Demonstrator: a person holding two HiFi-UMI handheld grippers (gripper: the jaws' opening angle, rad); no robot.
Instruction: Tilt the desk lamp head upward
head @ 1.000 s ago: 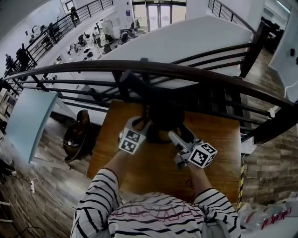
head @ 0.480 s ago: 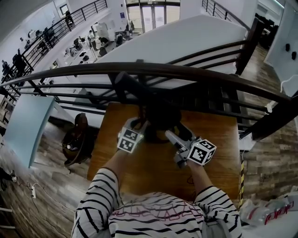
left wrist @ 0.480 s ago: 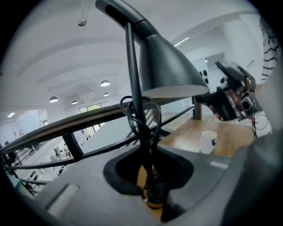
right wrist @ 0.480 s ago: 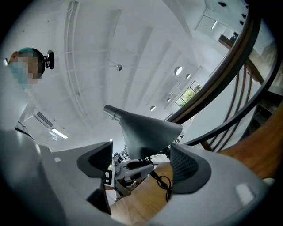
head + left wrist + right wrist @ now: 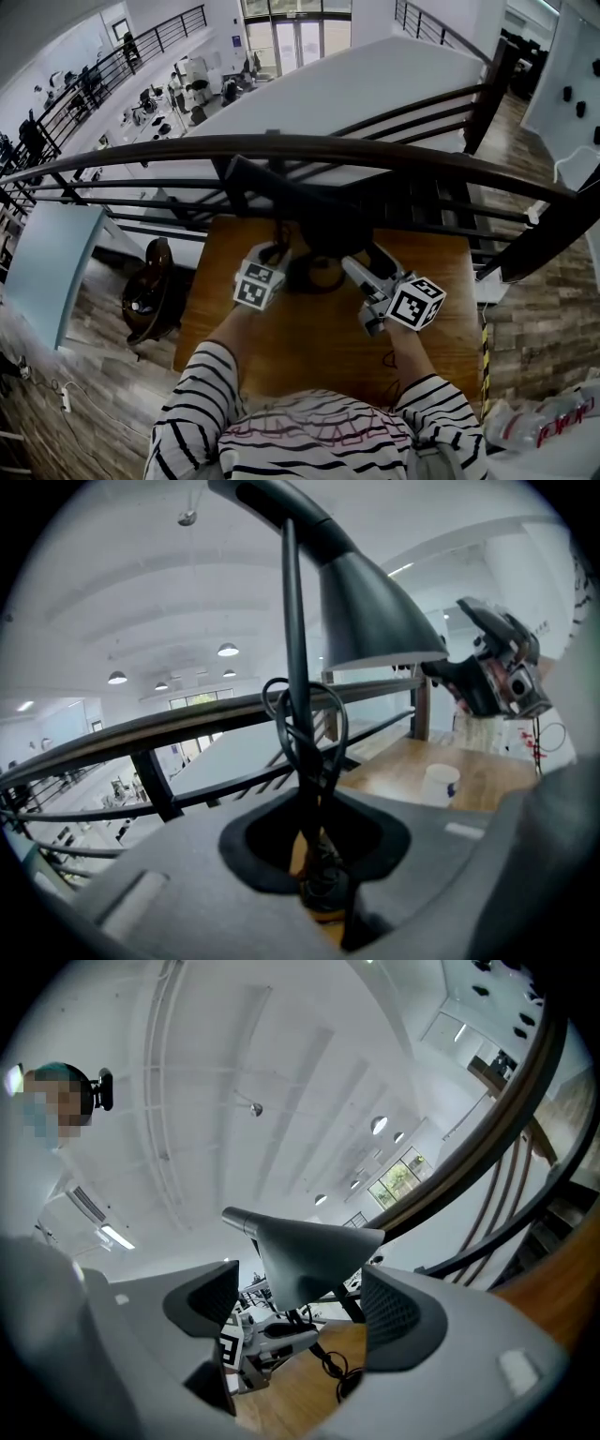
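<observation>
Head view: the lamp stands at the far edge of the table, under the railing. The left gripper reaches its foot and the right gripper its head.

Left gripper view: the jaws have just been closing and now clamp the stem low down, with the cord looped beside it.

Right gripper view: the jaws stand apart with the head between them; whether a pad touches it is hard to tell
</observation>
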